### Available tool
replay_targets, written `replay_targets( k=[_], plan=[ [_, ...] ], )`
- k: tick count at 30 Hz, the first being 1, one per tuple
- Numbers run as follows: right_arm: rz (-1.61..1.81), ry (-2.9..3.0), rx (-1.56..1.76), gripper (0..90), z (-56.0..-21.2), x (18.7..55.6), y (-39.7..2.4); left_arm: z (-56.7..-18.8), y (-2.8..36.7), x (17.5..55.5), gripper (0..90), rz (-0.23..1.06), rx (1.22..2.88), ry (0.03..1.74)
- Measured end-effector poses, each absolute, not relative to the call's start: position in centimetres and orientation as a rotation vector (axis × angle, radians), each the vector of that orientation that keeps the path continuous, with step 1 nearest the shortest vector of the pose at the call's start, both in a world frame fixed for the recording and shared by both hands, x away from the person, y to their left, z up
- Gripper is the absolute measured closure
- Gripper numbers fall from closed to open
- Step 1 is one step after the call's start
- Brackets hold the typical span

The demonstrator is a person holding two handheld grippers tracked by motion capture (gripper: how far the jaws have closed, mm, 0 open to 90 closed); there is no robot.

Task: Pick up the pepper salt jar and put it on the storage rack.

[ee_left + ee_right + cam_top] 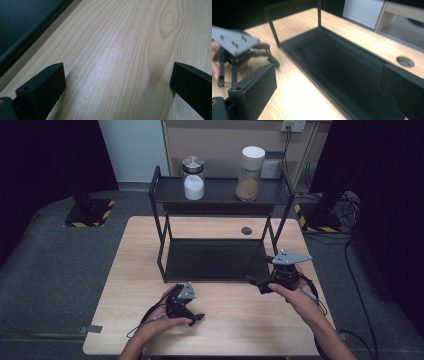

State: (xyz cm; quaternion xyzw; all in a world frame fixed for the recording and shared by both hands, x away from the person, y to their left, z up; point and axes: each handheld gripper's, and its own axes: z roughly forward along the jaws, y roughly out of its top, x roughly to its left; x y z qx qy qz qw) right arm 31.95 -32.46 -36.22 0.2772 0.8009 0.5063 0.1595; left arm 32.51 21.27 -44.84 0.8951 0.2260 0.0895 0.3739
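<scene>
A black two-tier rack (220,195) stands on the wooden table (125,290). Its top shelf holds a tall white-lidded jar (249,173) of brown powder and a shorter metal-lidded jar (193,178) of white powder. Near the front edge, the left gripper (117,80) and right gripper (327,87) both have jaws apart, empty.

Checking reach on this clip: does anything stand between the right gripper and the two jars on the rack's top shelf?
Nothing visible blocks it. The right gripper is open at the rack's front right corner, low over the table. The white-filled jar and brown-filled jar stand apart on the open top shelf, reachable from the front; only the corner post is close.
</scene>
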Motion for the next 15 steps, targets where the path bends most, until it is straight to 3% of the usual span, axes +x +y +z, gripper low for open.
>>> replay_targets(
  k=[15],
  plan=[
    [1.241,2.429,0.889,3.6,-42.4,30.4,-34.3,-44.8,21.2,32.4,0.0,0.232,2.291,0.586]
  ],
)
